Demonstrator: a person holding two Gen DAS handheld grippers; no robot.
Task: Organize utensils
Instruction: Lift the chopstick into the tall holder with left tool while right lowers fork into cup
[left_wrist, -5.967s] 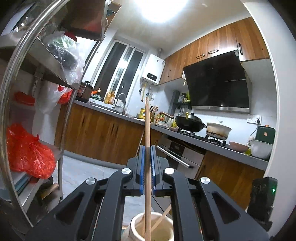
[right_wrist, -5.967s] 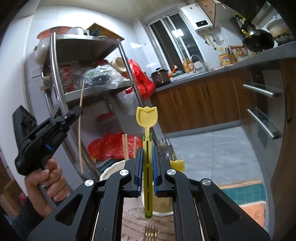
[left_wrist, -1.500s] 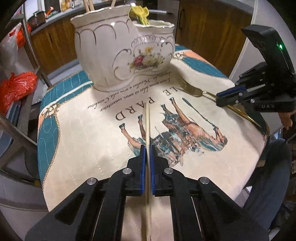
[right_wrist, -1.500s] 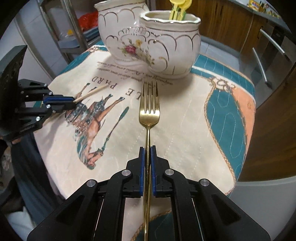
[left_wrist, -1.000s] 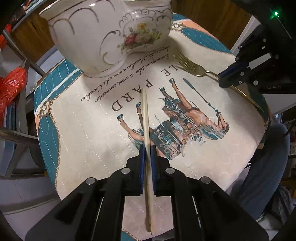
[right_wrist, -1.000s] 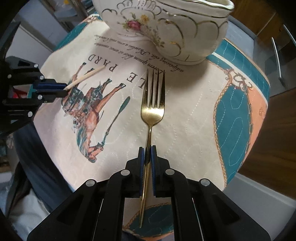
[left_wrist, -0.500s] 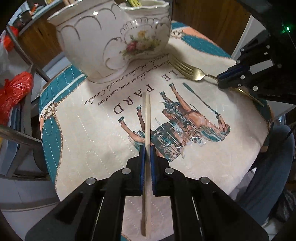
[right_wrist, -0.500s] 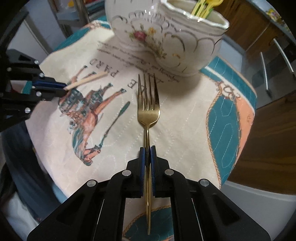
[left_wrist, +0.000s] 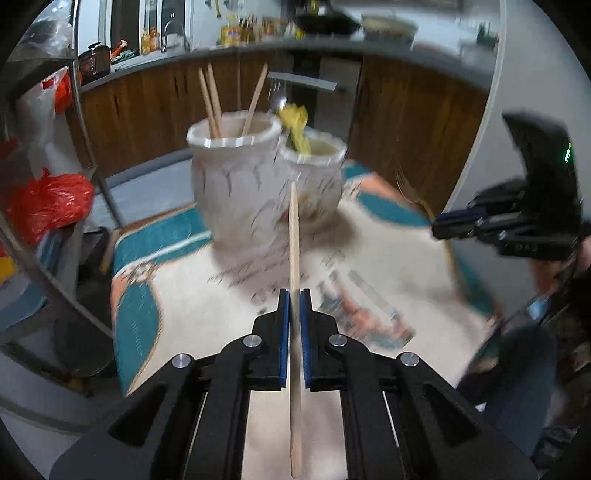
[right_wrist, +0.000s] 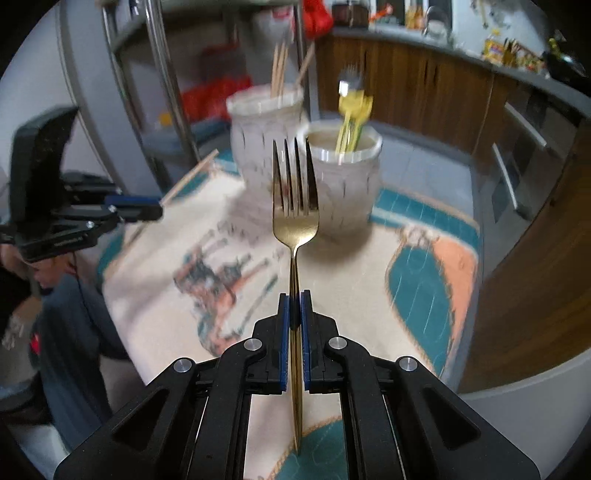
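My left gripper (left_wrist: 294, 295) is shut on a wooden chopstick (left_wrist: 294, 236), held off the table and pointing toward the two white ceramic jars. The taller jar (left_wrist: 236, 184) holds several wooden chopsticks; the shorter jar (left_wrist: 314, 181) holds yellow plastic utensils. My right gripper (right_wrist: 294, 299) is shut on the handle of a gold fork (right_wrist: 295, 206), tines raised in front of the shorter jar (right_wrist: 347, 184). The taller jar (right_wrist: 262, 136) stands behind to the left. Each gripper shows in the other's view: the right gripper (left_wrist: 443, 223) at right, the left gripper (right_wrist: 157, 210) with its chopstick (right_wrist: 192, 175) at left.
The jars stand on a round table under a cream and teal printed cloth (left_wrist: 369, 266). A metal rack (left_wrist: 85, 122) with red bags stands left of the table. Wooden kitchen cabinets (right_wrist: 424, 92) run behind. A person's legs (right_wrist: 70, 332) are at the table's near edge.
Both grippers have lifted and tilted up: the chopstick and the fork have come off the cloth and now point at the jars, whose rims and contents show.
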